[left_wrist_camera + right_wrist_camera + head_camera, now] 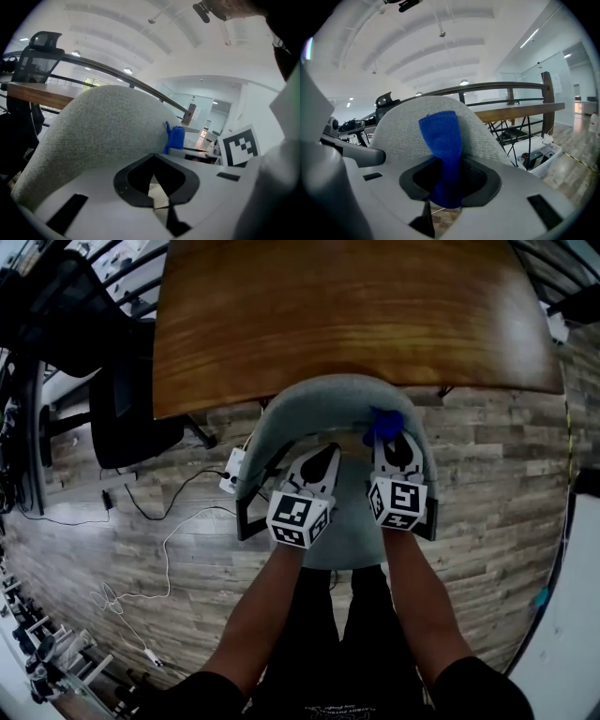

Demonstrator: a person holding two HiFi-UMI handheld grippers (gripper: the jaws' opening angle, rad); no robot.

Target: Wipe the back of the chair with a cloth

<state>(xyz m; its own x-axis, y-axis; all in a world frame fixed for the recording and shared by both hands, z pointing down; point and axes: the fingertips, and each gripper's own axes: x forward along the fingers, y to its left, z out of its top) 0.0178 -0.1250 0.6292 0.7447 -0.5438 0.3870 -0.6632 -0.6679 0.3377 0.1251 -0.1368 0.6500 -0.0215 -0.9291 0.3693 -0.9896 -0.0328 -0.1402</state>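
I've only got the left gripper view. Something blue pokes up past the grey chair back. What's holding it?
Observer: The right gripper; its jaws are shut on a blue cloth.
Operator: Where on the chair is it?
Observer: In the head view, it is at the top rim of the chair back, toward the right end. I cannot confirm contact.
Operator: Anything on the floor nearby?
Observer: A white cable trails over the wooden floor on the chair's left.
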